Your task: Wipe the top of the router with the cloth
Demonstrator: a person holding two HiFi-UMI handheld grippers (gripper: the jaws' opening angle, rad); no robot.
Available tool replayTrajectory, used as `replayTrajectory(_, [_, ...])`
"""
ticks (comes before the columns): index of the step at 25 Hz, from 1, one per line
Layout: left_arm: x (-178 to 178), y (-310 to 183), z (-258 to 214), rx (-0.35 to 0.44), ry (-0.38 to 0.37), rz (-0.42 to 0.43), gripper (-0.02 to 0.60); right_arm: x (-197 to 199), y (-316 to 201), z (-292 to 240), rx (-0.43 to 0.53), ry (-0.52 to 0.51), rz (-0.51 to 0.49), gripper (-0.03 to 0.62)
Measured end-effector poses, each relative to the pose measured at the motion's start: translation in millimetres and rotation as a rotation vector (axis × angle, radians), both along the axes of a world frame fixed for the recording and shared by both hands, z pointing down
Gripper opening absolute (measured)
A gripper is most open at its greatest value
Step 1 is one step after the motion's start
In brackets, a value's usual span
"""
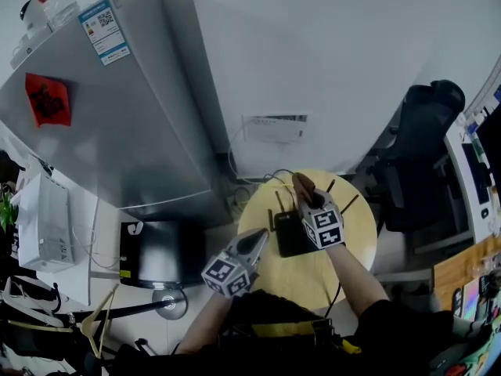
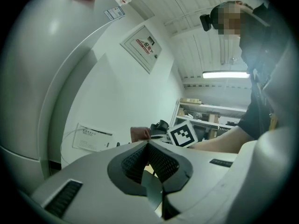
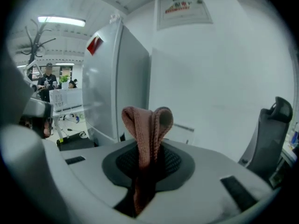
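A black router (image 1: pixel 291 234) with thin antennas lies on a small round yellow table (image 1: pixel 352 258) in the head view. My right gripper (image 1: pixel 307 198) hovers over the router's far side, shut on a folded pink-brown cloth (image 3: pixel 147 129) that sticks up between its jaws; the same cloth (image 1: pixel 302 185) shows past the gripper tip. My left gripper (image 1: pixel 257 244) is at the table's left edge, beside the router, its jaws pressed together with nothing between them (image 2: pixel 148 146). In the left gripper view the cloth (image 2: pixel 139 134) and the right gripper's marker cube (image 2: pixel 182 135) appear beyond the jaws.
A tall grey refrigerator (image 1: pixel 102 108) stands to the left against a white wall. A black box (image 1: pixel 156 253) sits on the floor beside the table. A black office chair (image 1: pixel 427 155) stands to the right, a desk (image 1: pixel 470 265) beyond it.
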State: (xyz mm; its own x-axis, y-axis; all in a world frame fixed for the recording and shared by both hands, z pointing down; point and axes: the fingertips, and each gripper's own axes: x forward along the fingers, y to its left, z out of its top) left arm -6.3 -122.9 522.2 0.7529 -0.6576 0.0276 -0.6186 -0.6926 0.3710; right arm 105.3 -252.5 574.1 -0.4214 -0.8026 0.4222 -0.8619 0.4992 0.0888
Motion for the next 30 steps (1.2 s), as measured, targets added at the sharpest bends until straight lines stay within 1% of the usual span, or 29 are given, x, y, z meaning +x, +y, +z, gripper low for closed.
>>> replayTrajectory(1, [2.3, 0.1, 0.0, 0.000, 0.000, 0.008, -0.008, -1.5, 3.0, -17.4, 0.075, -0.019, -0.009, 0.063])
replayTrajectory(2, [4.4, -0.1, 0.2, 0.000, -0.002, 0.016, -0.008, -0.6, 6.0, -29.3, 0.125, -0.024, -0.012, 0.063])
replayTrajectory(3, [6.5, -0.6, 0.2, -0.001, -0.005, 0.023, -0.008, 2.6, 7.8, -33.7, 0.143, -0.019, -0.007, 0.063])
replayTrajectory(4, [8.7, -1.3, 0.1, -0.001, -0.006, 0.030, -0.008, 7.9, 8.5, -31.7, 0.135, -0.011, 0.003, 0.063])
replayTrajectory(9, [23.5, -3.2, 2.4, -0.006, -0.009, 0.076, -0.008, 52.3, 15.7, 19.9, -0.009, 0.041, 0.101, 0.063])
replayTrajectory(12, [35.6, -4.0, 7.1, -0.021, -0.013, 0.108, -0.008, 77.0, 25.5, 49.7, -0.070, 0.082, 0.175, 0.063])
replayTrajectory(14, [42.0, -3.5, 11.7, -0.035, -0.019, 0.130, -0.008, 87.6, 31.1, 73.5, -0.131, 0.105, 0.194, 0.063])
replayTrajectory(18, [40.5, 1.5, 25.6, -0.070, -0.045, 0.153, -0.008, 97.3, 39.1, 118.1, -0.259, 0.148, 0.190, 0.063])
replayTrajectory(22, [26.5, -3.9, 25.3, -0.082, -0.041, 0.150, -0.008, 101.8, 28.3, 146.4, -0.330, 0.244, 0.200, 0.063])
replayTrajectory(26, [13.9, -10.2, 34.8, -0.102, -0.047, 0.104, -0.008, 112.3, 15.4, 159.1, -0.397, 0.243, 0.254, 0.063])
replayTrajectory(30, [7.3, -10.9, 31.7, -0.116, -0.066, 0.088, -0.008, 94.6, 4.9, 164.3, -0.443, 0.229, 0.201, 0.063])
